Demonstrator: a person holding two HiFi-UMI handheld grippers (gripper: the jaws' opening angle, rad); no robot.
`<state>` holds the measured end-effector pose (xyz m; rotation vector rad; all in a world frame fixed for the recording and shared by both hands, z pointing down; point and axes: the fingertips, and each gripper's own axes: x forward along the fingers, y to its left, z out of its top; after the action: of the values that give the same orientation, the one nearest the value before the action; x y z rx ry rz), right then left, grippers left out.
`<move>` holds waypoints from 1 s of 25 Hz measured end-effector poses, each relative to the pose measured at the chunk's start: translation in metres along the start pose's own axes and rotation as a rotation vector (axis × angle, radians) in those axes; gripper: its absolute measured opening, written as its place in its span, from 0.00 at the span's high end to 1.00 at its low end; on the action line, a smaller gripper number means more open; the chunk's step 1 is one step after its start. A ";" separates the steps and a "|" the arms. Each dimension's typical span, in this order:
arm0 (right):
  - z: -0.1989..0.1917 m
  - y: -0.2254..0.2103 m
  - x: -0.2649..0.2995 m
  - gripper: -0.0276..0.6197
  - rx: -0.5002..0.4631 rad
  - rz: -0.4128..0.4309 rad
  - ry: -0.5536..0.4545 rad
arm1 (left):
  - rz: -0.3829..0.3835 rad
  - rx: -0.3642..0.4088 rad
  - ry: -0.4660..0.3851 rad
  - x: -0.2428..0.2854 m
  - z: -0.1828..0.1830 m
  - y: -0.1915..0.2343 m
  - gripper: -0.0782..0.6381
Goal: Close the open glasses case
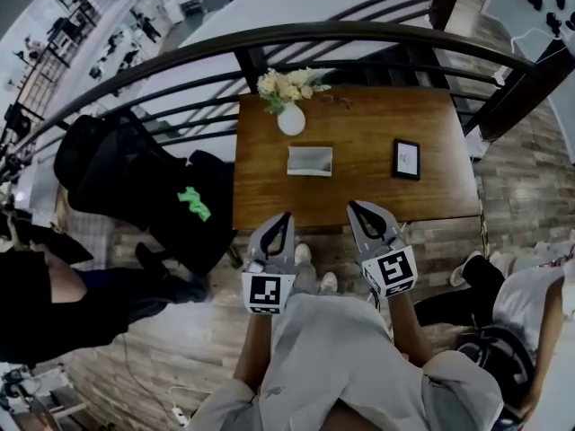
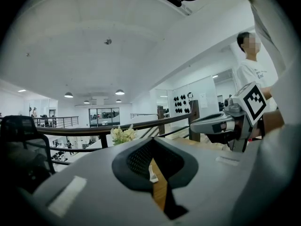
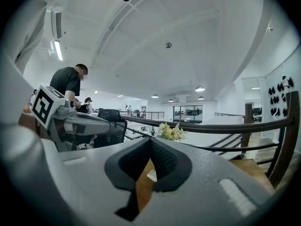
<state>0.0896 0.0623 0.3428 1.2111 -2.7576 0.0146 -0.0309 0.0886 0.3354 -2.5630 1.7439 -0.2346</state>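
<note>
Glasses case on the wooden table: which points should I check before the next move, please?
1. Glasses case lies free on the table: ok.
2. Its lid position: cannot tell, too small.
3. Left gripper empty, jaws together: ok.
4. Right gripper empty, jaws together: ok.
5. Vase apart from the case, behind it: ok.
6. Grippers at the case: not ok, both are short of the table's near edge.

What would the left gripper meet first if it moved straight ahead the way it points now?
Probably the open glasses case on the wooden table: the left gripper points towards it, with only bare tabletop between. Its height is unclear, so it could pass above.
</note>
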 end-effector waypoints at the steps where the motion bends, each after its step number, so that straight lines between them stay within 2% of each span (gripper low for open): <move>1: 0.000 -0.003 0.004 0.95 0.001 0.000 0.000 | 0.000 0.001 0.001 0.004 0.000 0.002 0.86; 12: 0.000 -0.046 0.055 0.95 0.009 -0.039 0.017 | -0.043 0.004 0.002 0.071 0.000 0.033 0.86; 21: 0.007 -0.071 0.115 0.95 0.004 -0.079 0.042 | -0.087 -0.016 -0.026 0.126 0.005 0.078 0.87; 25: 0.007 -0.078 0.137 0.95 0.005 -0.099 0.057 | -0.103 -0.023 -0.008 0.146 -0.001 0.097 0.87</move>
<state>0.0538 -0.0916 0.3488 1.3250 -2.6475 0.0456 -0.0683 -0.0826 0.3413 -2.6692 1.6238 -0.2082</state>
